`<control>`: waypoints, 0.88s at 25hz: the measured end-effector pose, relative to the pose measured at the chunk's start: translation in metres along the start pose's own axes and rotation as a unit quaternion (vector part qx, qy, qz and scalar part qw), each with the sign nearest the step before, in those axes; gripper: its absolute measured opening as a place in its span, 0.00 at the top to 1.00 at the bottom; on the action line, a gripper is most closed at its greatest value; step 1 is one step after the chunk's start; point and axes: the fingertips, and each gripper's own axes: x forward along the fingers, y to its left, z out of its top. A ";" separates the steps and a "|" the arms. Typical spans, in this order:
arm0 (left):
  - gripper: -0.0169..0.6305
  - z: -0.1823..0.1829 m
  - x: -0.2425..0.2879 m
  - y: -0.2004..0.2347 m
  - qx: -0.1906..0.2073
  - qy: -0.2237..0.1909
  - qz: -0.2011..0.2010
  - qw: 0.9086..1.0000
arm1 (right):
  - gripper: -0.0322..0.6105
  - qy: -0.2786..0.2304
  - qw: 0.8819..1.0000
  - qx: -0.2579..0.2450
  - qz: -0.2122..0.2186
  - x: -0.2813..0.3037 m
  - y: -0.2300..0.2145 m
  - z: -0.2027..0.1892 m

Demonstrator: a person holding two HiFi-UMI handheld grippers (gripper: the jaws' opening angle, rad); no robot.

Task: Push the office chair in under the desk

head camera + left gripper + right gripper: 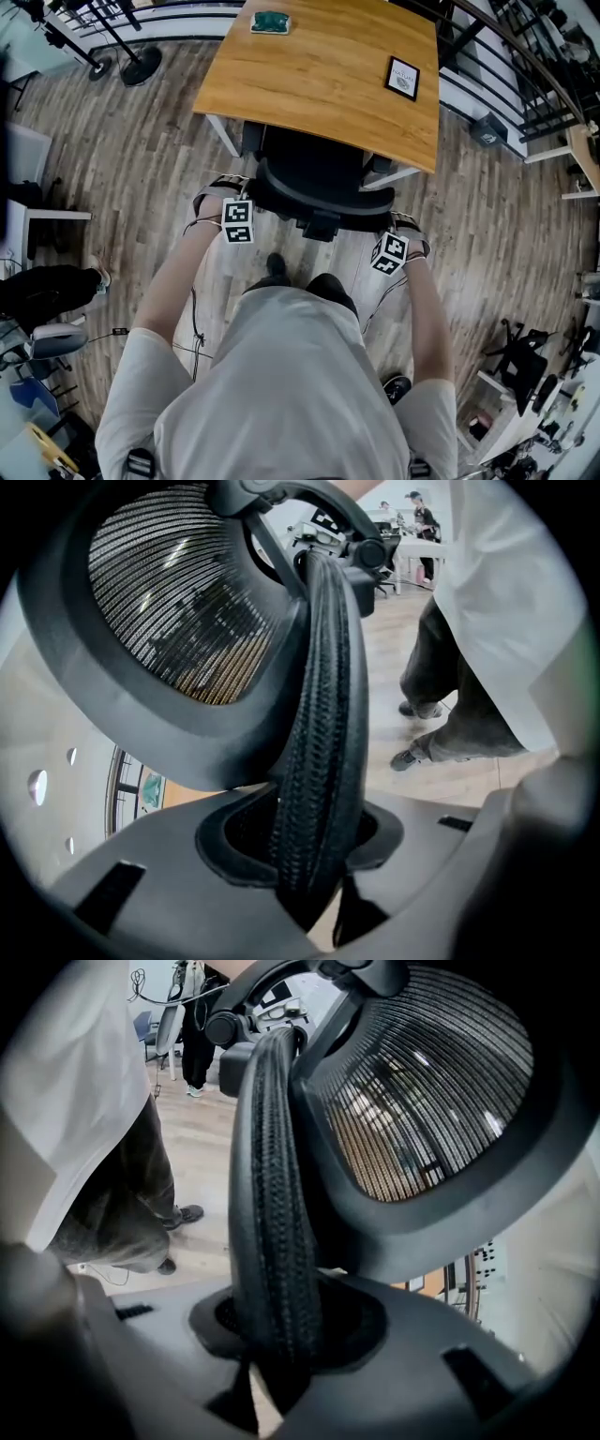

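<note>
A black office chair (319,183) stands at the near edge of the wooden desk (319,75), its seat partly under the top and its backrest toward me. My left gripper (242,199) is shut on the backrest's left rim. My right gripper (382,230) is shut on the right rim. In the left gripper view the padded woven backrest rim (319,724) runs down between the jaws of the left gripper (309,855), with the mesh headrest (178,611) above. The right gripper view mirrors this: the rim (272,1213) sits inside the right gripper (277,1335).
On the desk lie a green object (271,22) and a black-framed card (403,78). Round stand bases (141,66) sit at the far left, a white unit (28,197) at the left, metal railings (534,66) and clutter (525,366) at the right. My feet (277,267) are behind the chair.
</note>
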 end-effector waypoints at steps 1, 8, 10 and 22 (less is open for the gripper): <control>0.78 -0.002 0.001 0.004 0.002 -0.001 0.000 1.000 | 0.79 0.001 1.000 0.002 -0.001 0.002 -0.003 0.001; 0.77 -0.003 0.015 0.035 0.005 -0.004 0.006 1.000 | 0.78 0.006 1.000 0.010 -0.005 0.012 -0.030 0.000; 0.77 -0.004 0.018 0.044 0.006 -0.004 0.007 1.000 | 0.78 0.006 1.000 0.011 -0.006 0.016 -0.038 0.001; 0.76 -0.003 0.047 0.099 0.006 -0.004 0.010 1.000 | 0.78 0.006 1.000 0.015 -0.011 0.042 -0.091 -0.006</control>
